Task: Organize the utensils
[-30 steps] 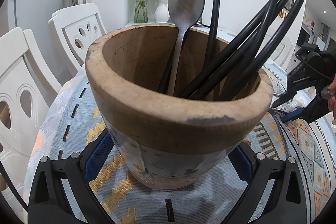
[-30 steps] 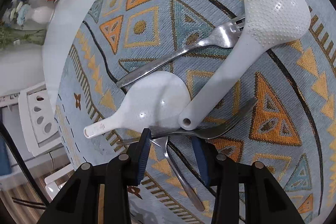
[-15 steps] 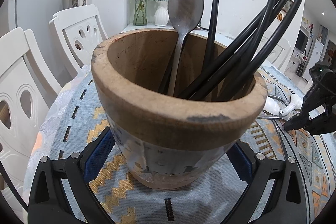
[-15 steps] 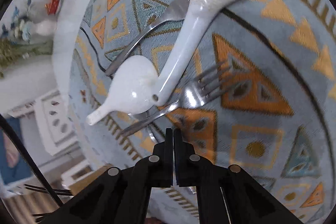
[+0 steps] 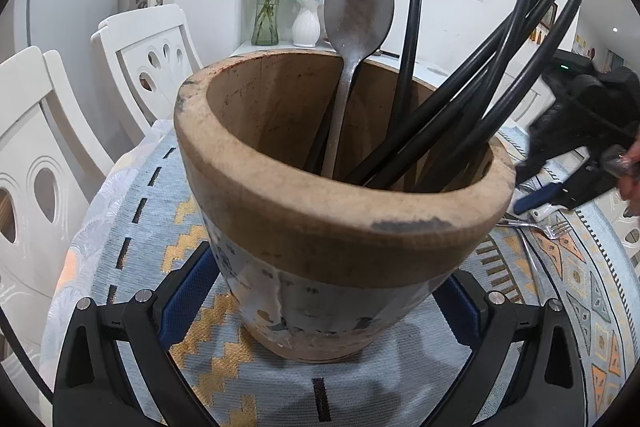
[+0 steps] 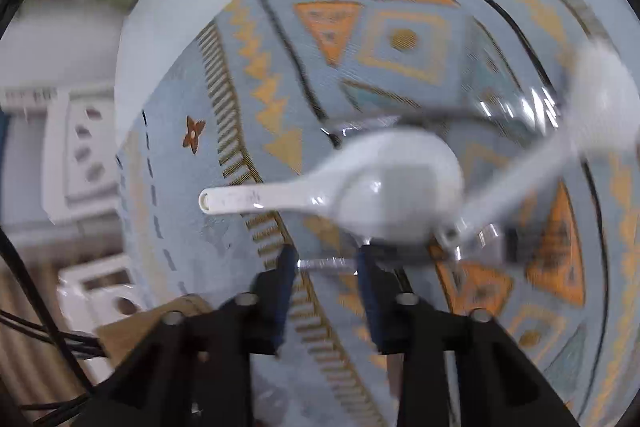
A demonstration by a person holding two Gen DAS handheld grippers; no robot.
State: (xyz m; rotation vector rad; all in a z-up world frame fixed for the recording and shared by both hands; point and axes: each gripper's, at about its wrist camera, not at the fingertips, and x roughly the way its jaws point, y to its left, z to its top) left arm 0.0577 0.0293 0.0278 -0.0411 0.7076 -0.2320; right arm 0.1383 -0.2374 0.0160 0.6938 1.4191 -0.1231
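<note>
We note the left gripper point(image 5: 320, 311) unchanged from a second ago: jaws clamped on the base of the wooden holder point(image 5: 340, 203), which stands on the patterned tabletop cloth point(image 5: 132, 227) with the metal spoon point(image 5: 356, 11) and black chopsticks point(image 5: 480, 87) inside. The right gripper point(image 6: 326, 263) differs: its jaws, fully together half a second ago, have just been opening and now stand apart. A metal handle point(image 6: 326, 262) crosses the gap; contact with the pads is unclear through blur. The white spoon point(image 6: 384, 187) lies just ahead, nearer than before.
</note>
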